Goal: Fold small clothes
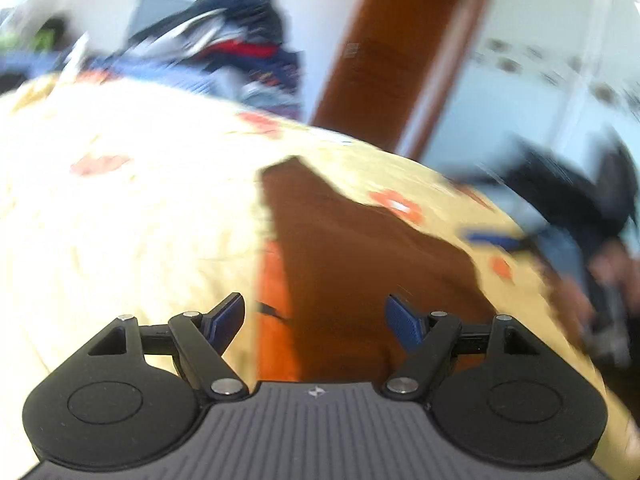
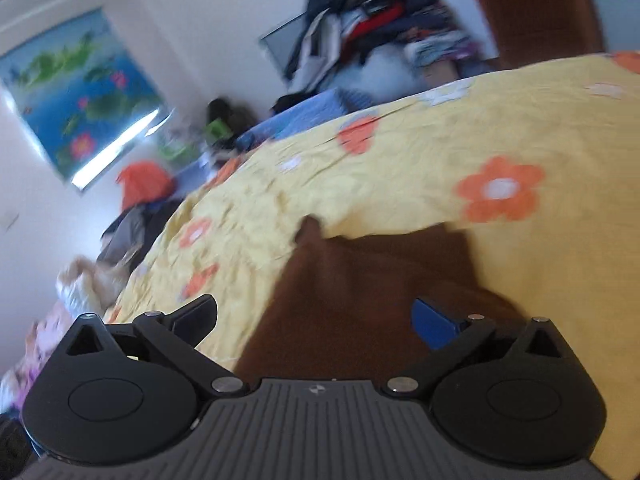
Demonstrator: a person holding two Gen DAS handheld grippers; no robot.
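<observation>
A small brown garment (image 1: pixel 360 256) lies flat on the yellow flowered bedspread (image 1: pixel 120 208), with an orange strip along its left edge. My left gripper (image 1: pixel 316 320) is open and empty just above its near part. In the right wrist view the same brown garment (image 2: pixel 360 292) lies on the bedspread (image 2: pixel 400 168). My right gripper (image 2: pixel 316 320) is open and empty over its near edge. The other gripper and the hand holding it (image 1: pixel 592 280) show blurred at the right of the left wrist view. Both views are motion-blurred.
A pile of dark clothes (image 1: pixel 224 40) (image 2: pixel 372 20) is heaped past the bed's far edge. A brown door (image 1: pixel 384 48) stands behind. A lotus picture (image 2: pixel 76 92) hangs on the wall. An orange item (image 2: pixel 144 184) and other clutter lie beside the bed at left.
</observation>
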